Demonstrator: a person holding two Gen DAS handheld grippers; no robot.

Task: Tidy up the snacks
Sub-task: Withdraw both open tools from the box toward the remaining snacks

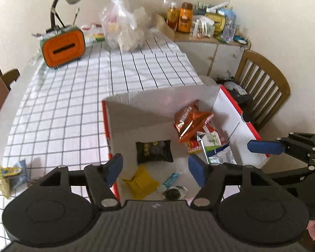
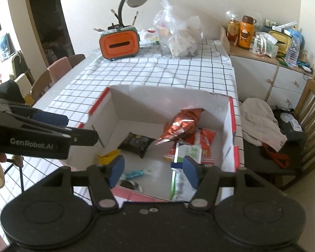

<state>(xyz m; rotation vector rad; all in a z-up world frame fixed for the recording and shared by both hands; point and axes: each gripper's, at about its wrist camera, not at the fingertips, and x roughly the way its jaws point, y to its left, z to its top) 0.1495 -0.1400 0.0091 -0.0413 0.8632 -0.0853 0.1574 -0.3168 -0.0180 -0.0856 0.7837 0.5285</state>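
While your left tool [image 1: 155, 169] hangs wide and empty over the white box's [image 1: 136, 113] near edge on the bench [image 1: 63, 105], the black packet [image 1: 154, 151], orange bag [image 1: 189, 119] and green-white pouch [image 1: 213, 141] lie inside, your right tool [image 2: 153, 171] equally wide.

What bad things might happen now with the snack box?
1. The box sits at the table's corner beside the chair; a bump might push it off.
2. The orange chip bag leans on other packets and might topple.
3. The yellow snack lies outside by the table's rim, where the open left tool might knock it off.
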